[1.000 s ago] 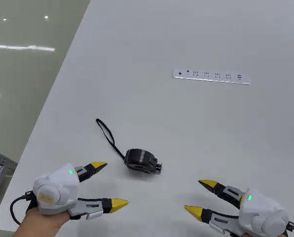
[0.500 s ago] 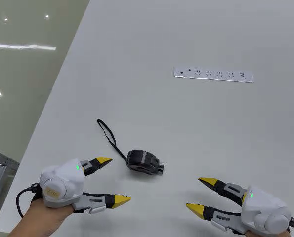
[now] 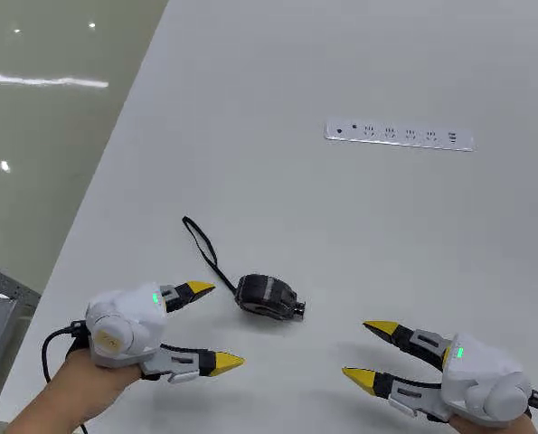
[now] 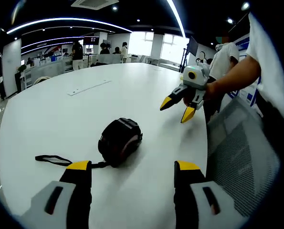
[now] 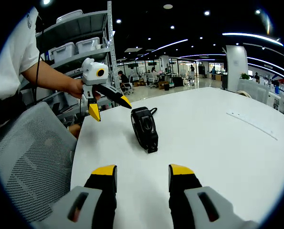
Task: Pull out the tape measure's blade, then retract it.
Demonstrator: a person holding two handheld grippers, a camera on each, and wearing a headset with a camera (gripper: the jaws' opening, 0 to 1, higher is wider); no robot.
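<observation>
A black tape measure (image 3: 267,297) lies on the white table (image 3: 341,217), its black wrist strap (image 3: 203,247) trailing up and left. In the left gripper view the tape measure (image 4: 119,139) sits just ahead of my jaws, nearer the left one. My left gripper (image 3: 214,325) stands open to its lower left, apart from it. In the right gripper view the tape measure (image 5: 144,127) lies ahead with its blade tip toward me. My right gripper (image 3: 368,353) is open at the lower right, a short way off. The blade is fully inside.
A white power strip (image 3: 400,136) lies farther back on the table. The table's left edge (image 3: 88,199) runs diagonally, with floor beyond it. A mesh chair (image 5: 27,157) and shelving with bins (image 5: 79,47) stand near the person.
My left gripper has crept up and right toward the tape measure. The right gripper has barely moved. The head camera has shifted slightly.
</observation>
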